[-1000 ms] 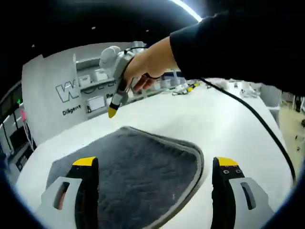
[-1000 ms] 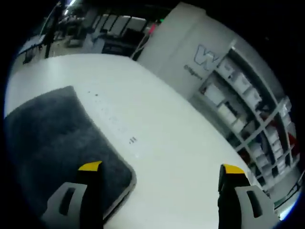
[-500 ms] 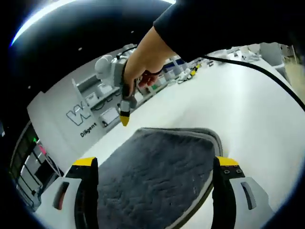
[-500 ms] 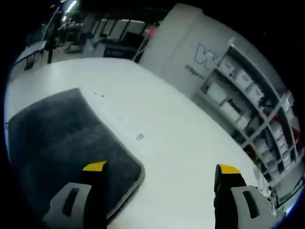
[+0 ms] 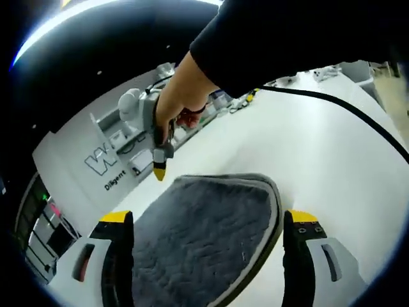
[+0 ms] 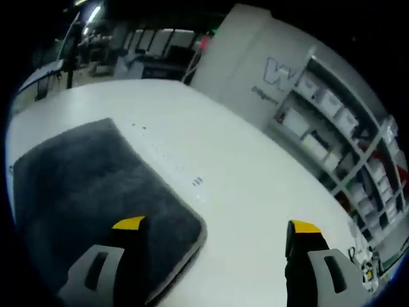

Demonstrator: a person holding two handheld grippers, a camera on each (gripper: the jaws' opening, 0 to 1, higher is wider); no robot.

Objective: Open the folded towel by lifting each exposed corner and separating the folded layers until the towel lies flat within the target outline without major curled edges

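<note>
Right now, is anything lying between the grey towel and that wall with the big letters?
Nothing: the right gripper view shows bare white table between the folded grey towel and the lettered white wall.

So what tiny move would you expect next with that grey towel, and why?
Probably the right hand-held gripper dips toward the near corner of the folded grey towel to pinch its top layer. Its jaws stand open above that corner, the towel lies folded on the white table, and the left hand-held gripper hangs open, gripping nothing.

One grey towel (image 5: 204, 236), one white table (image 5: 319, 153), two grippers, one black cable (image 5: 332, 105), one hand (image 5: 182, 89)
</note>
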